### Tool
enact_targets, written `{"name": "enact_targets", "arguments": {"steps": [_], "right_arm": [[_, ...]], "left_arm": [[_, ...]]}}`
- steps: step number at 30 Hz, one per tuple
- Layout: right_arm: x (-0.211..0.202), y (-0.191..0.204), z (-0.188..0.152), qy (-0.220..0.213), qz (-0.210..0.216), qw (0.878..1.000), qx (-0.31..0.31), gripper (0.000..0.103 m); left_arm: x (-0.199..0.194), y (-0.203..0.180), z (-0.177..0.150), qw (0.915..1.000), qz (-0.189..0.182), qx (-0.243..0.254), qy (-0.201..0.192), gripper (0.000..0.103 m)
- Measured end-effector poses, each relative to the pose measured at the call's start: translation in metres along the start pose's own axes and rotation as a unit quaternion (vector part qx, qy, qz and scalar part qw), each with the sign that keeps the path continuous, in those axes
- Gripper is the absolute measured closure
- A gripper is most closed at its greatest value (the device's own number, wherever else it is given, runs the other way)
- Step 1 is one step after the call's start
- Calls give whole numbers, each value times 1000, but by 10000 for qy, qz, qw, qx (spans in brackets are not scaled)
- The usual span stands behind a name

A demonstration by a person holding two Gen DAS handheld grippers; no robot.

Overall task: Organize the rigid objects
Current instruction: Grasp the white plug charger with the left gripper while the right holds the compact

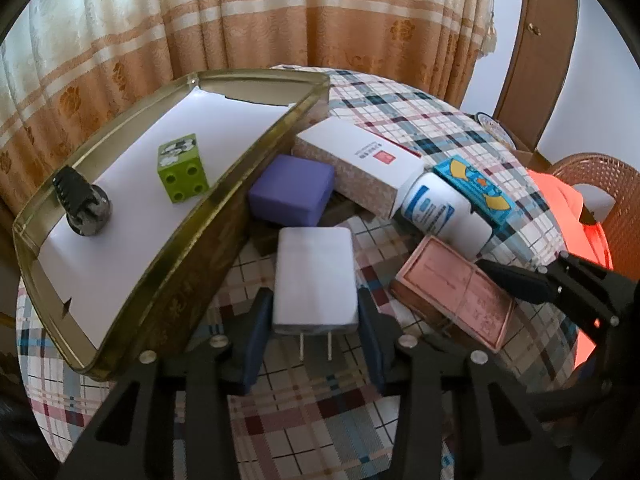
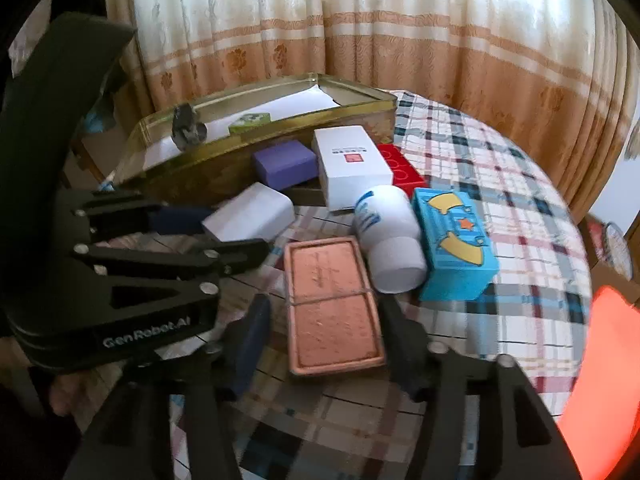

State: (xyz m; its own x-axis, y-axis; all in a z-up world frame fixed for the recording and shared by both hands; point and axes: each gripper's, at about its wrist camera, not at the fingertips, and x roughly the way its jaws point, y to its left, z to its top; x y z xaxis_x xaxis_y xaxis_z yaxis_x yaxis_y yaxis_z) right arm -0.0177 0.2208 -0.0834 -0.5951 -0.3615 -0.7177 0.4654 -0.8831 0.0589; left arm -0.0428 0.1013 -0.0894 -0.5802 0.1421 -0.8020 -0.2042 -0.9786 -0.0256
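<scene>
**Crowding the plaid table: loose boxes packed beside a gold tin**

Lying on the checked tablecloth point(image 1: 400, 128), a cluster of hard items presses close together beside the gold tin tray point(image 1: 256, 152). A purple block point(image 1: 292, 194) sits against the tin's wall, with a long white carton point(image 1: 360, 164) just behind it. A white bottle point(image 1: 444, 212) lies on its side between that carton and a blue patterned box point(image 1: 474, 186); a red brick point(image 2: 402, 170) peeks out behind the carton. A flat pink case point(image 2: 334, 304), rectangular with a raised rim, rests in front of the bottle.

Inside the tin, lined with white paper, stand a green studded cube point(image 1: 182, 168) and a dark ribbed metal part point(image 1: 82, 208), well apart.

The left gripper point(image 1: 316, 320) has its blue pads on both sides of a smooth white plug adapter point(image 1: 316, 276), prongs pointing back toward the camera; the adapter appears clamped. The right gripper point(image 2: 324, 344) straddles the near end of the pink case with its fingers spread either side, not pressing on it. An orange cloth point(image 1: 560, 208) lies over a woven chair point(image 1: 604, 200) beyond the table's edge.
</scene>
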Motion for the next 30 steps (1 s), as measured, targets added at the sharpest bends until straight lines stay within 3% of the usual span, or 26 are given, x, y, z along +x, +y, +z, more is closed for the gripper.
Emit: {"name": "enact_targets", "arguments": {"steps": [4, 6, 8, 18, 30], "right_arm": [[2, 3, 0, -6, -79, 9999, -88, 41], [1, 1, 1, -62, -43, 10000, 8, 54], [1, -2, 1, -115, -1, 9999, 41, 54], [-11, -3, -5, -697, 70, 9975, 76, 55], [-14, -9, -5, -802, 160, 9964, 240, 55]], "left_arm": [[2, 2, 1, 9999, -112, -75, 21, 45], [1, 4, 1, 9998, -178, -121, 6, 49], [1, 0, 0, 10000, -57, -27, -30, 64], [-6, -1, -3, 9998, -107, 46, -190, 64], [-13, 2, -3, 9988, -89, 21, -477, 64]]}}
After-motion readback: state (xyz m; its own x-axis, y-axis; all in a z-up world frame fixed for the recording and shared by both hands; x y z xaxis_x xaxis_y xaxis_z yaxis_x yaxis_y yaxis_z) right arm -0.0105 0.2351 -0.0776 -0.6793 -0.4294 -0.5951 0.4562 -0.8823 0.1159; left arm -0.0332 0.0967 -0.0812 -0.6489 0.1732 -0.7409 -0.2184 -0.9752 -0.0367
